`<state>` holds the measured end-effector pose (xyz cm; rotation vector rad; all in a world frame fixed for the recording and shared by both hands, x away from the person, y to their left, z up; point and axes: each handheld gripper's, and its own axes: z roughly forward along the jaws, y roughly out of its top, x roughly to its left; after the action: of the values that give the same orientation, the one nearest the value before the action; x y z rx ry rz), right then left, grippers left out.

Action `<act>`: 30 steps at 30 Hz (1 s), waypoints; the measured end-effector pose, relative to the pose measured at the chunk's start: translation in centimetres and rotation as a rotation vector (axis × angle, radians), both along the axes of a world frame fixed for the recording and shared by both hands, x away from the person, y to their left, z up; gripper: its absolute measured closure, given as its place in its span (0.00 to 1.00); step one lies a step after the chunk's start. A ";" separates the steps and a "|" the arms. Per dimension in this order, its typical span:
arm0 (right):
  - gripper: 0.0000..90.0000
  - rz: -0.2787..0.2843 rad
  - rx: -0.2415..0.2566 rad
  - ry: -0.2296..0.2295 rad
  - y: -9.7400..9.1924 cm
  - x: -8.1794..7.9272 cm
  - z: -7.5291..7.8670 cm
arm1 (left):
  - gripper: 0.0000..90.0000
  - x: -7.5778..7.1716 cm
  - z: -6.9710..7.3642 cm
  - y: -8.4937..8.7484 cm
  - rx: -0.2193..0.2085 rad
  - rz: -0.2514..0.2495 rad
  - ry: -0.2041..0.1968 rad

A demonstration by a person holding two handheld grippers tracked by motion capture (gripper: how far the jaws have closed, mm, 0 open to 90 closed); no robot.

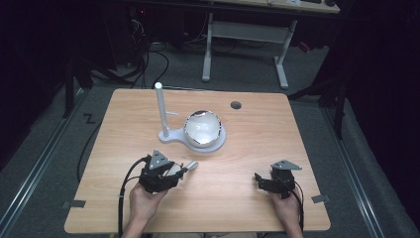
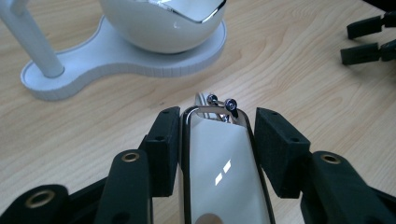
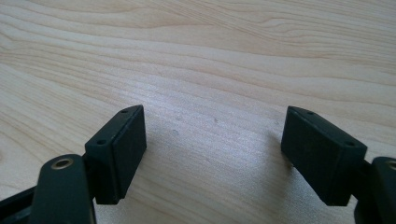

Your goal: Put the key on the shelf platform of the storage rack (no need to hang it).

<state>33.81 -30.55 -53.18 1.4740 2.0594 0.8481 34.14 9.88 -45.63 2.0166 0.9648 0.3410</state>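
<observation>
Grip secured: the left claw (image 2: 217, 135) is clamped on a glossy white oblong piece (image 2: 224, 172) edged in chrome, its black foam pads pressing both long sides, with a small wire hook carrying two tiny metal balls sticking out past the tip. In the high view the same piece (image 1: 179, 170) sits in the left claw (image 1: 171, 173) at the near left of the pale wood-grain surface (image 1: 247, 148), just short of a white stand (image 1: 190, 136). That stand has a flat, figure-eight base with a ribbed edge, a slim upright post (image 1: 160, 109) at one end and a rounded white shell with a mirror-bright rim (image 1: 202, 129) at the other. The step in hand looks like the carry after the pickup; the next move probably calls for bringing the hook toward the post or shell without letting the slick casing slip. The right claw (image 3: 212, 149) rests idle with jaws wide apart over bare wood.
</observation>
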 end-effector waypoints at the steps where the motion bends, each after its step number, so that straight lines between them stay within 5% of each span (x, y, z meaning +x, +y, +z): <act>1: 0.25 0.000 0.000 0.000 0.0 0.0 0.0 | 0.58 0.1 0.2 0.0 0.000 -0.002 -0.004; 30: 0.25 0.001 -0.001 -0.001 0.0 0.0 0.0 | 0.59 2.7 5.0 -0.5 -0.074 -0.051 -0.043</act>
<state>33.80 -30.56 -53.19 1.4712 2.0600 0.8478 36.83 9.35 -40.60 1.9553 0.8852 0.3147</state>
